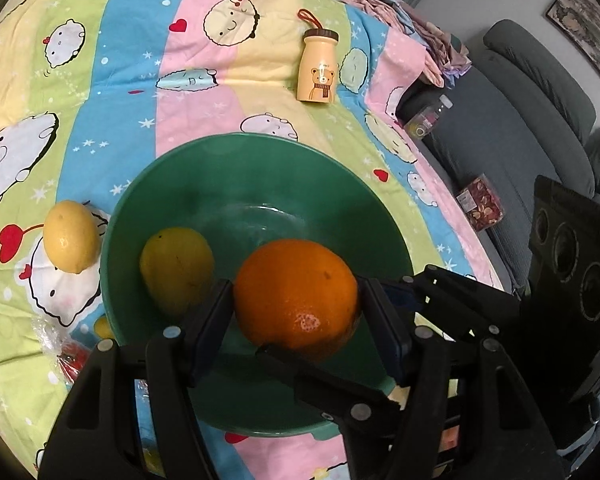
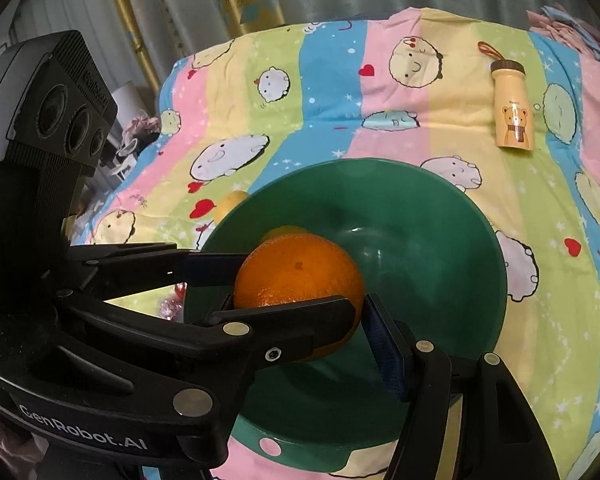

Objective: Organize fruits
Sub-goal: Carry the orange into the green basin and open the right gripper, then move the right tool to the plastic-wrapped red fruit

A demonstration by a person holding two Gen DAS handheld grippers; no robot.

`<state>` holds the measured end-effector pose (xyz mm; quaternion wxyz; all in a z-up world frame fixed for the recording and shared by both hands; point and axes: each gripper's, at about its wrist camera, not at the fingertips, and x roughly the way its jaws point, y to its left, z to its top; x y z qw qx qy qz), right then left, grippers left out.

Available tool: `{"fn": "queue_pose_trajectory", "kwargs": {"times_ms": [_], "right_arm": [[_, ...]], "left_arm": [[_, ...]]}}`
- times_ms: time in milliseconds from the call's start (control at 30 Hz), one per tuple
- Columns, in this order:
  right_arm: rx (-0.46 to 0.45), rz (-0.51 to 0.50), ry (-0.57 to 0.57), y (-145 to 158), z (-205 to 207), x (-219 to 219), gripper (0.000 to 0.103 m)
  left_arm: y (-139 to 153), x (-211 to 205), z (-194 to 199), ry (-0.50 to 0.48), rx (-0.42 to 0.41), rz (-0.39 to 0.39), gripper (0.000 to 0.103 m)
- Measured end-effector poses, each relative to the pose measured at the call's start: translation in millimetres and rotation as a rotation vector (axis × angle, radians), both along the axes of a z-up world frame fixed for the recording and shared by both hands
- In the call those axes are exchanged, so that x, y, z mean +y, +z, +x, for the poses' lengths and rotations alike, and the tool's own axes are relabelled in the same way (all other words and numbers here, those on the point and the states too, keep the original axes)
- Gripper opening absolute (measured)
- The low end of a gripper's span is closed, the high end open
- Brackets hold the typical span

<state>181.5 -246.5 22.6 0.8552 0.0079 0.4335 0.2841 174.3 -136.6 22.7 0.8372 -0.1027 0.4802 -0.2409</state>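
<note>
An orange (image 1: 296, 296) hangs over the green bowl (image 1: 260, 176), gripped from both sides. My left gripper (image 1: 296, 304) is shut on the orange. My right gripper (image 2: 300, 300) also closes on the same orange (image 2: 296, 276), its fingers crossing the left gripper's. A yellow lemon (image 1: 176, 268) lies inside the bowl at the left. A second lemon (image 1: 72, 242) lies on the cloth left of the bowl. In the right wrist view the bowl (image 2: 440, 208) sits mid-frame and the inner lemon (image 2: 284, 232) peeks from behind the orange.
A bear-print bottle (image 1: 318, 68) stands behind the bowl on the striped cartoon cloth (image 1: 120, 80). A red wrapped item (image 1: 70, 356) lies at the front left. A grey sofa (image 1: 520, 120) with a box and a jar is to the right.
</note>
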Motion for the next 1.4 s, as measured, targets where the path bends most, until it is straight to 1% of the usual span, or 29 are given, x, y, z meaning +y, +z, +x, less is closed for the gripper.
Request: {"fn": "queue_pose_trajectory", "kwargs": {"times_ms": [100,167,267,367,467,500,533,633,700,833,967,1067,1167,1267,1400], "right_arm": [[0.013,-0.014,0.003,-4,1,2,0.067],[0.013,-0.04,0.007,-5,0,5,0.067],[0.008,-0.075,0.014,-8,-1,9,0.067],[0.007,-0.089,0.016,-8,-2,11,0.067],[-0.003,-0.081,0.004,-5,-2,8,0.067],[-0.009,-0.076,0.001,-2,-3,7,0.067],[-0.015,-0.07,-0.003,0,-4,5,0.067],[-0.023,-0.074,-0.022,3,-5,0,0.068],[-0.026,-0.062,-0.028,5,-5,-2,0.068],[-0.047,0.011,-0.035,16,-9,-11,0.068],[-0.077,0.077,-0.047,29,-17,-18,0.07],[-0.097,0.108,-0.048,36,-22,-20,0.07],[-0.121,0.128,-0.032,42,-30,-16,0.07],[-0.146,0.139,-0.003,48,-41,-11,0.07],[-0.185,0.15,0.067,56,-57,3,0.07]], "left_arm": [[-5,2,3,0.0,0.027,-0.002,0.066],[-9,3,4,0.003,0.046,-0.004,0.066],[-11,2,5,0.005,0.052,0.014,0.066],[-12,2,7,0.011,0.061,0.018,0.066],[-10,3,8,0.023,0.041,0.038,0.066],[-8,5,8,0.03,0.038,0.033,0.068],[-6,7,8,0.033,0.033,0.023,0.072],[3,13,6,0.043,0.005,0.013,0.074],[9,18,2,0.058,-0.017,0.012,0.074],[23,33,-7,0.096,-0.067,0.022,0.079],[37,56,-23,0.16,-0.122,0.068,0.085],[42,78,-35,0.213,-0.147,0.072,0.088],[44,95,-47,0.268,-0.16,0.093,0.089],[41,112,-62,0.321,-0.168,0.133,0.09],[30,133,-84,0.371,-0.174,0.161,0.09]]}}
